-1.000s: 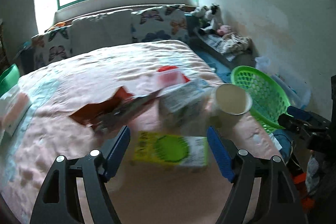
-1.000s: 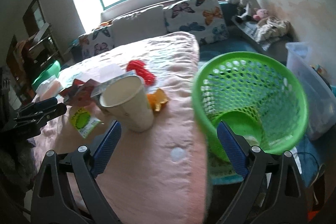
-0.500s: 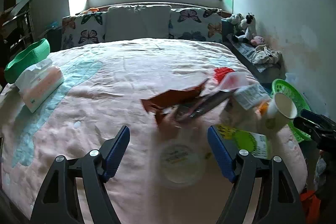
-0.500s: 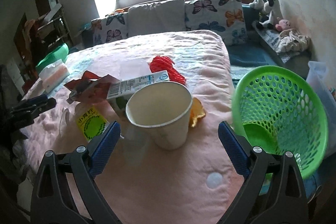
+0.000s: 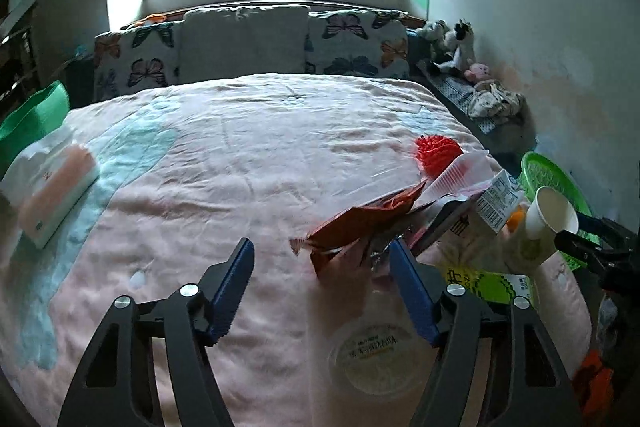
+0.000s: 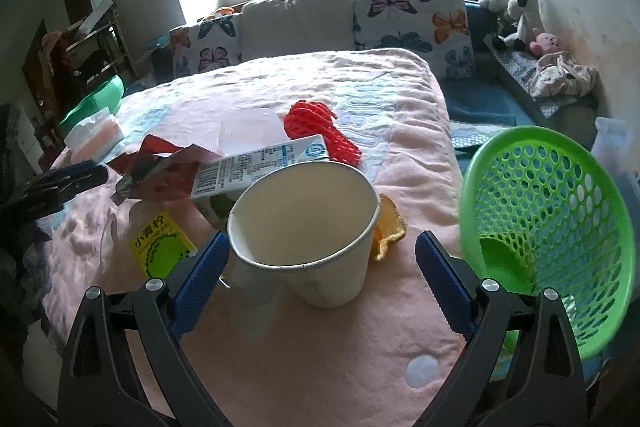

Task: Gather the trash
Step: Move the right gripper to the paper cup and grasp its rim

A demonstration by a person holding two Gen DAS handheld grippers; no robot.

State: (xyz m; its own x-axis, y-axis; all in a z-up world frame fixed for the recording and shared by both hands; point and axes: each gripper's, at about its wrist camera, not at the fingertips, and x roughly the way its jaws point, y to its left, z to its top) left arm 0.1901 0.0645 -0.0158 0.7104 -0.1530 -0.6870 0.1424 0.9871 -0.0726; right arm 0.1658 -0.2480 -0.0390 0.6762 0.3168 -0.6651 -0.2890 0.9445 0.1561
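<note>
1. Paper cup [image 6: 304, 231] stands near the bed's [image 6: 280, 91] right edge, between the wide-open, empty right claw [image 6: 320, 259]. Looks light and crushable, so I'd pinch gently across the wall.
2. Left claw [image 5: 320, 287]: also open, empty, by the red wrapper [image 5: 360, 223].
3. Only the right view shows inside the green basket [image 6: 552, 227].

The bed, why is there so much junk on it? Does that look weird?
Yes, trash lies in a heap on the pink bed instead of in the green basket beside it: a paper cup, a torn red wrapper, a milk carton, red netting and a yellow-green box.
</note>
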